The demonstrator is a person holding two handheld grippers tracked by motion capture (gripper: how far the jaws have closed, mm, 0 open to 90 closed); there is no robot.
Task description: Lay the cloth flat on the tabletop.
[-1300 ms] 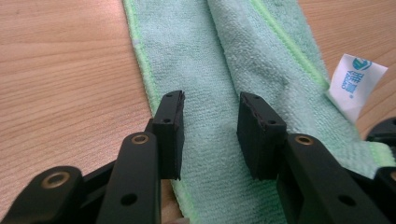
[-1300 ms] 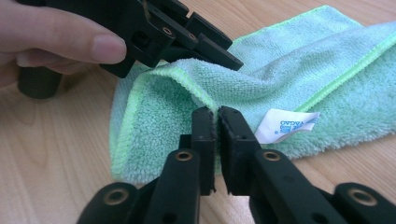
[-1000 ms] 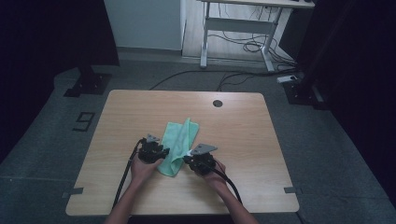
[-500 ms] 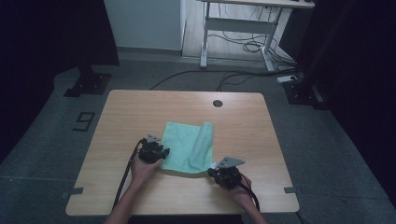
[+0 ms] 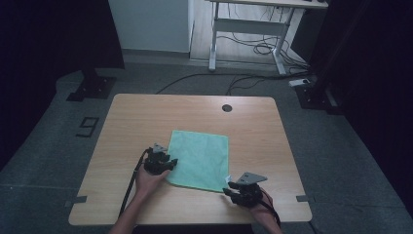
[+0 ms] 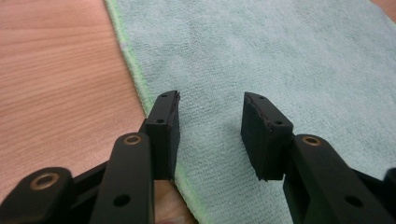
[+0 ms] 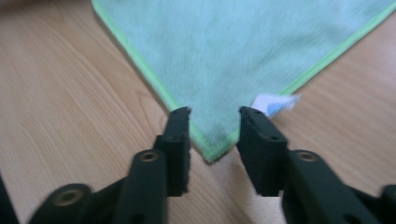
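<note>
Cloth (image 5: 199, 159) lies spread flat at the frame's centre; both hand-held grippers, left (image 5: 163, 163) and right (image 5: 242, 191), have just been opening, jaws apart, corners released. Unfolding looks finished.

Both forearms reach in from below. The left hand-held gripper (image 5: 171, 162) and the right hand-held gripper (image 5: 228, 192) have just been opening, jaws parted.
</note>
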